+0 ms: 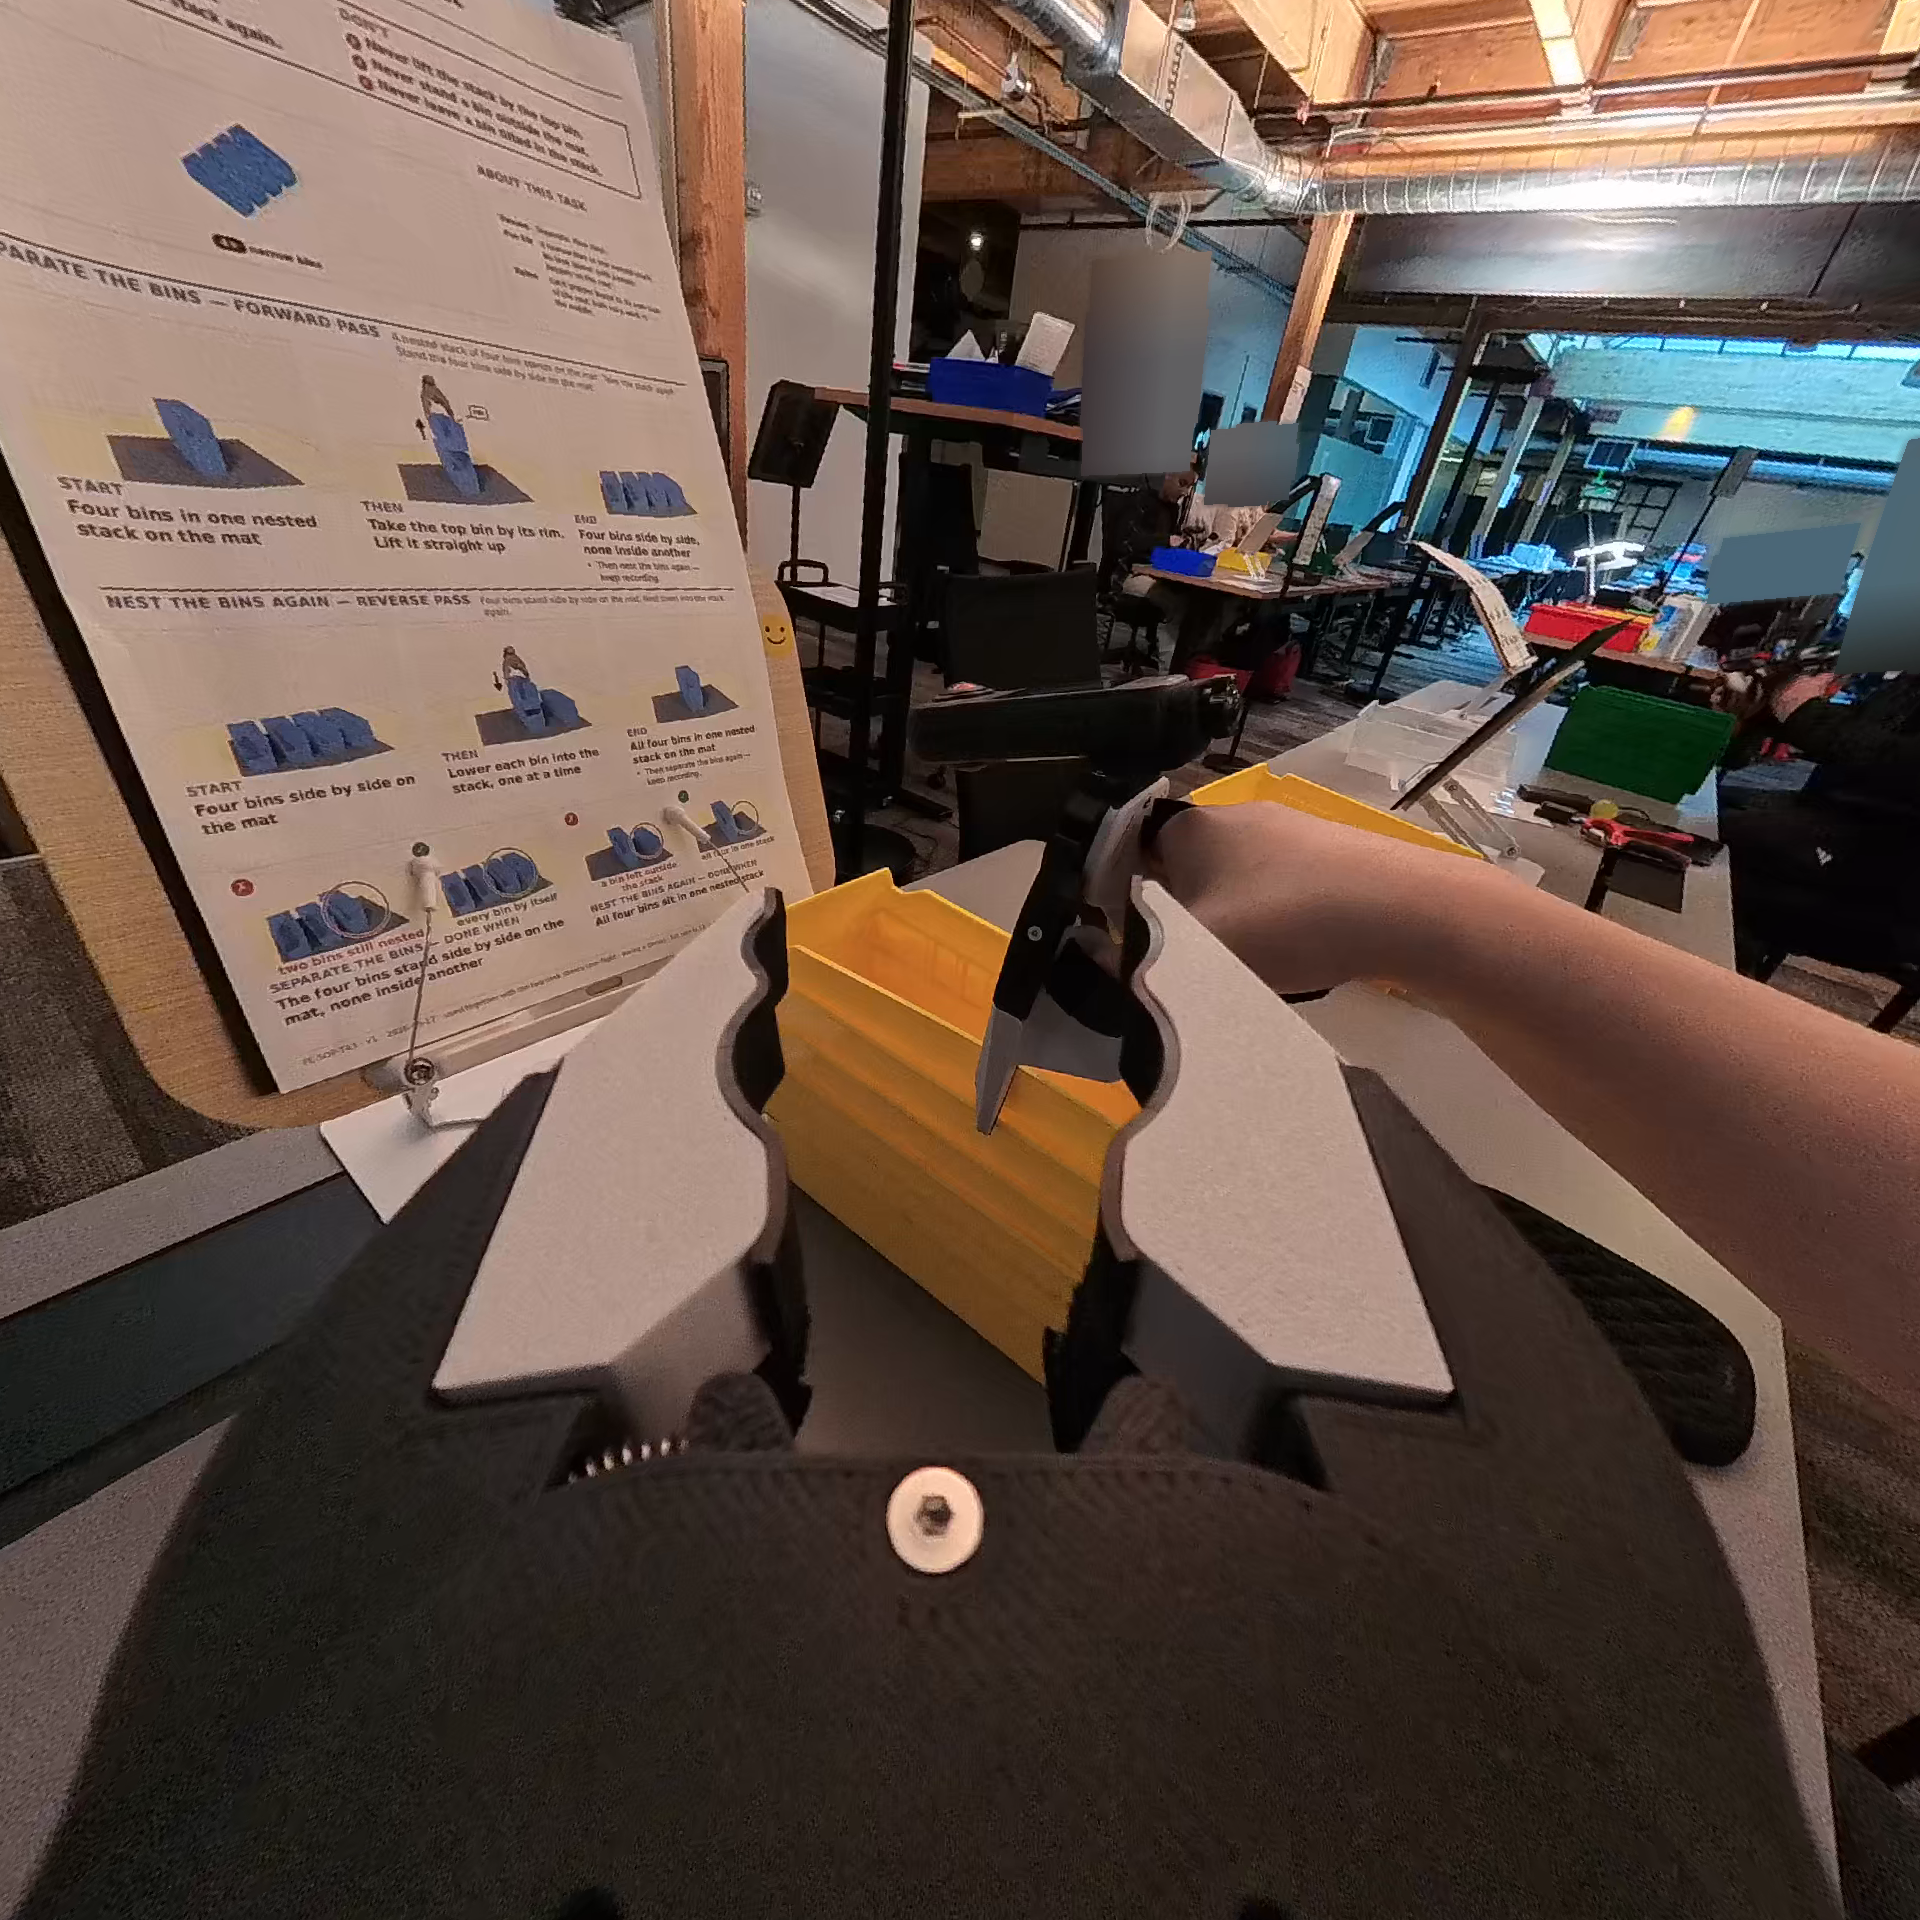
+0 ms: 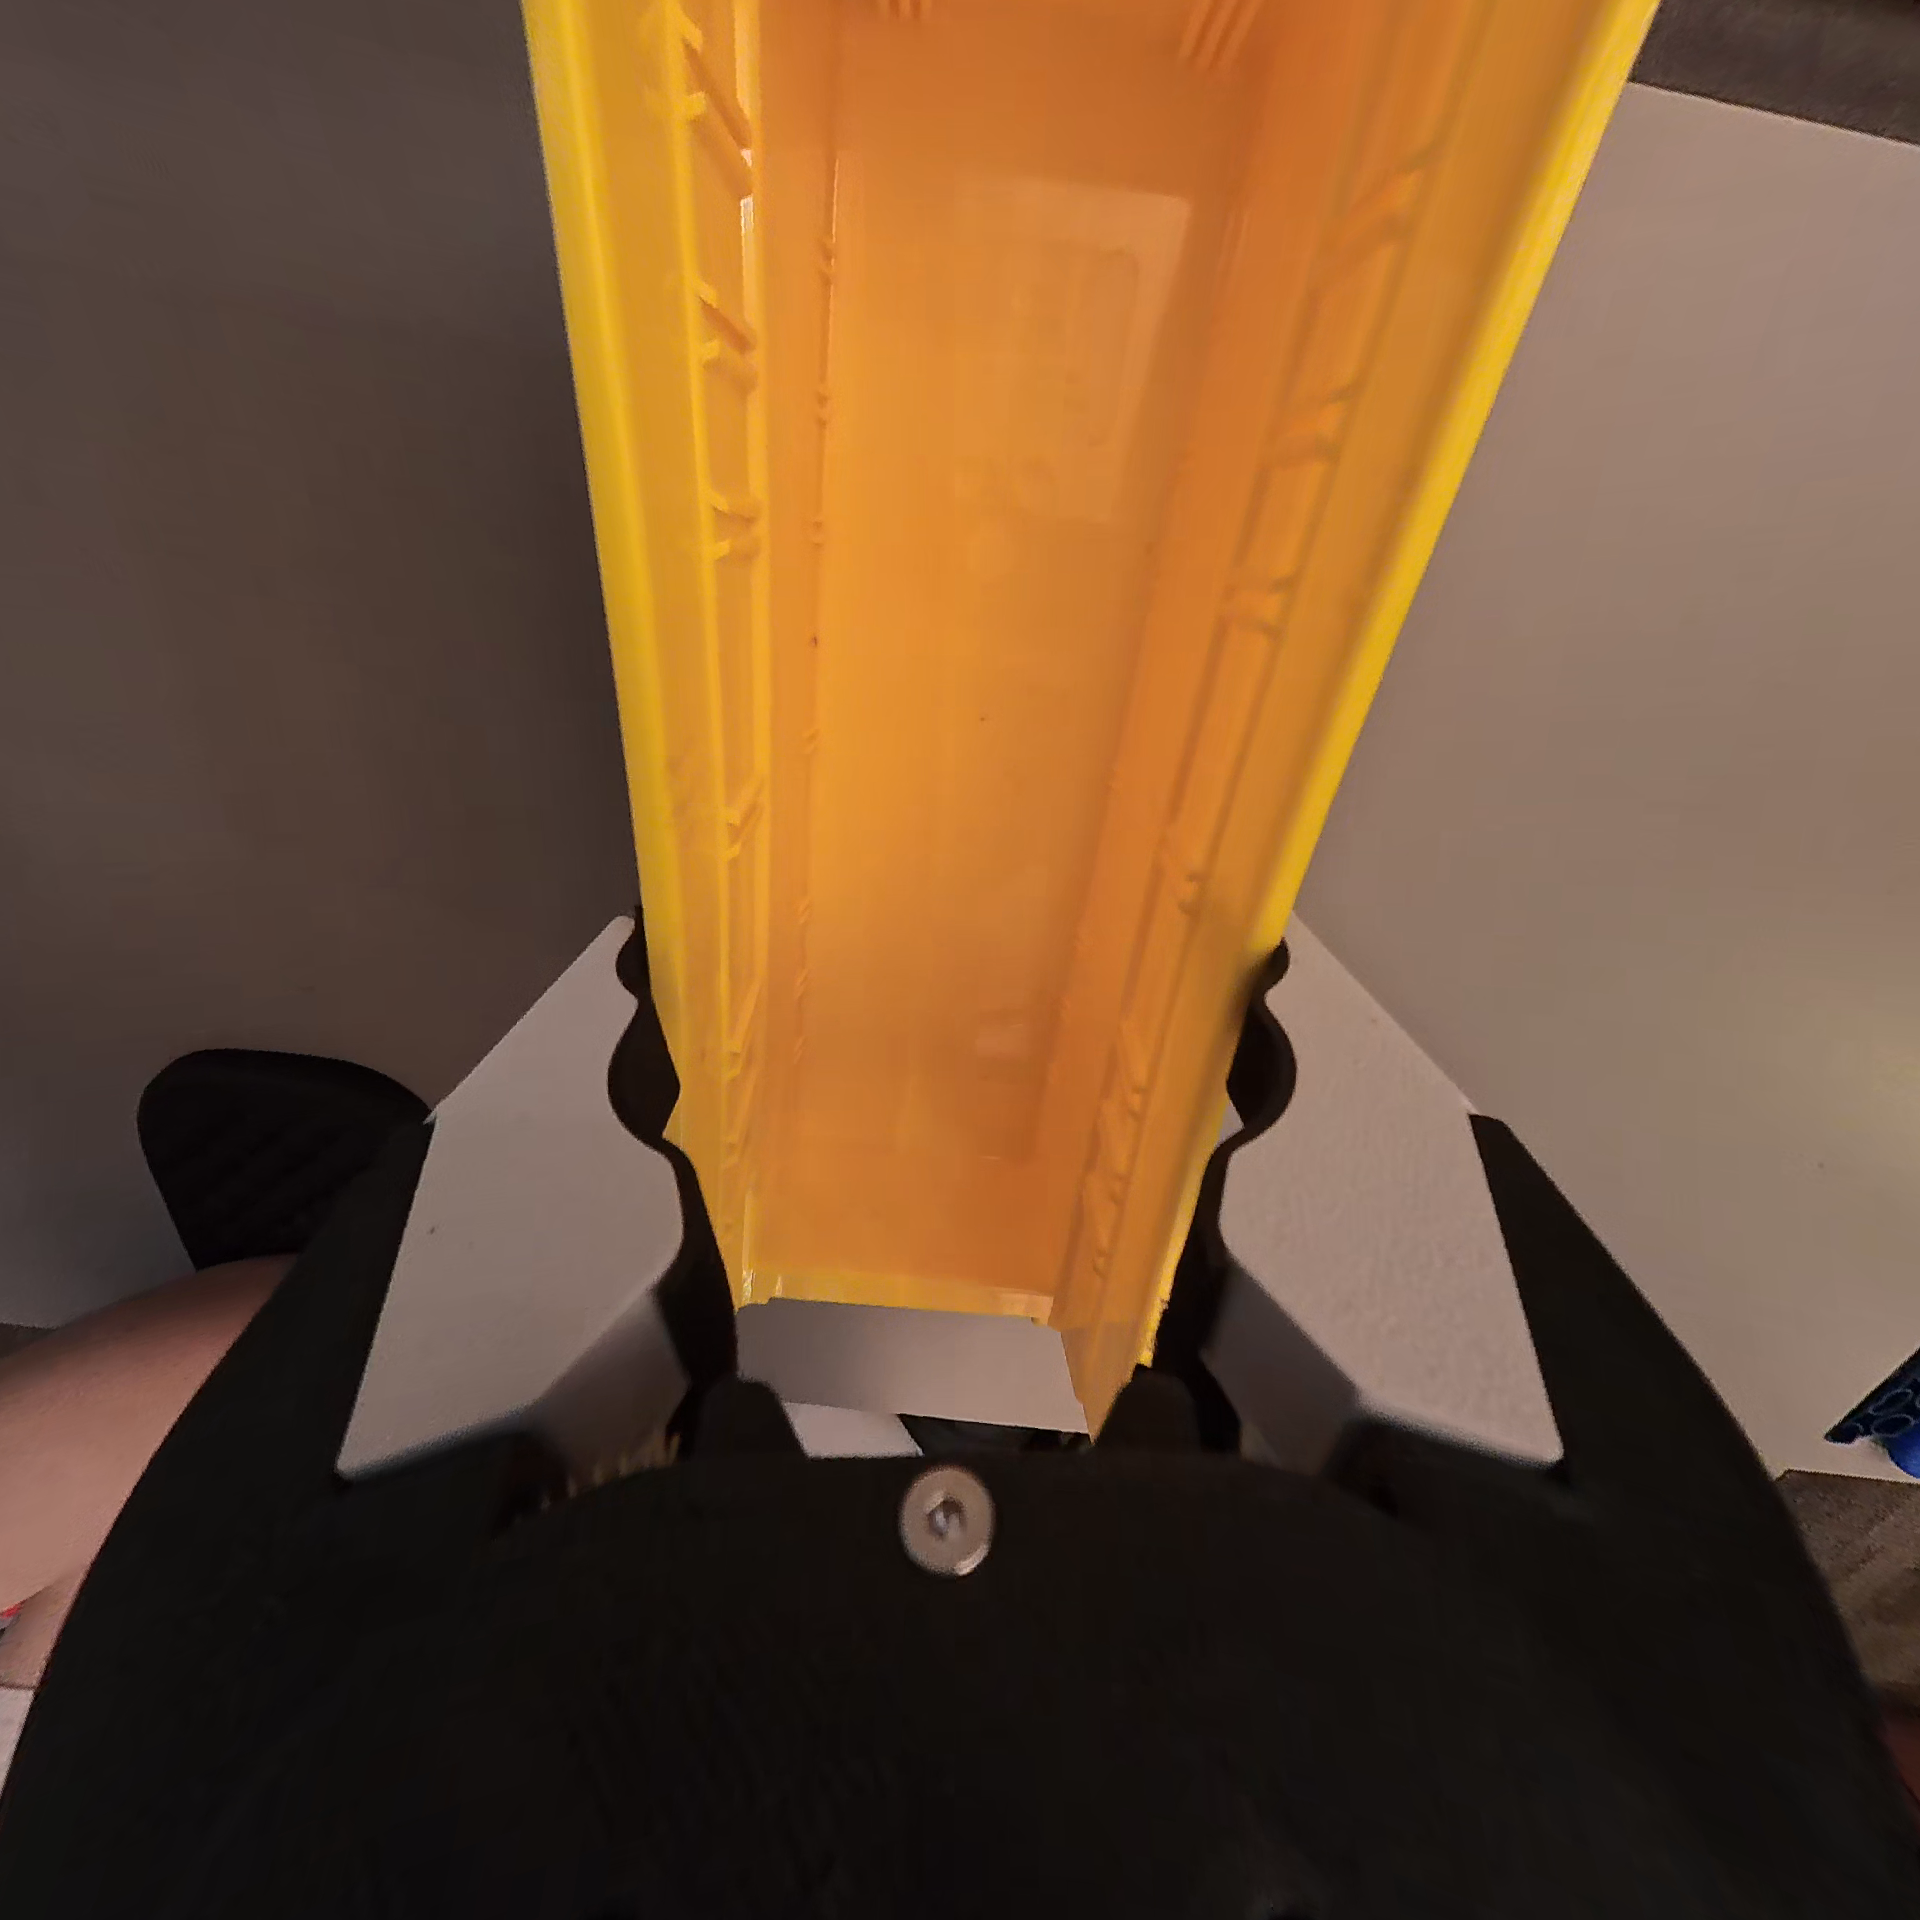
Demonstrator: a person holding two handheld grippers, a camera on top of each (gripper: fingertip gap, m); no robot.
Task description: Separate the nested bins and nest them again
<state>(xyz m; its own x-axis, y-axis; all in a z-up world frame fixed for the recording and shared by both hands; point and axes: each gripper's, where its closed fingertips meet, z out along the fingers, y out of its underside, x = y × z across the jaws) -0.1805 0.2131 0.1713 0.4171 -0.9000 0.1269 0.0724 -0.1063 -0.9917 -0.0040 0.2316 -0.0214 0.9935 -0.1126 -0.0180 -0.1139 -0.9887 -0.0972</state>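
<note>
A stack of nested yellow bins [image 1: 935,1195] stands on the white table [image 1: 1621,914]. In the left wrist view my left gripper [image 1: 953,904] is closed on the near end of the stack, with both pads against the yellow plastic. My right gripper [image 2: 956,935] is shut across the width of the top yellow bin [image 2: 987,623], its pads pressed on both long rims near the bin's open end. One of its fingers [image 1: 1000,1055] shows in the left wrist view, pointing down along the stack's near side, with a forearm [image 1: 1455,966] behind it.
Another yellow bin [image 1: 1340,810] lies farther back on the table. An instruction sheet [image 1: 364,520] stands on a board at the left. A green bin [image 1: 1631,743] and tools lie at the far right. A blue object [image 2: 1886,1423] sits at the table's right edge.
</note>
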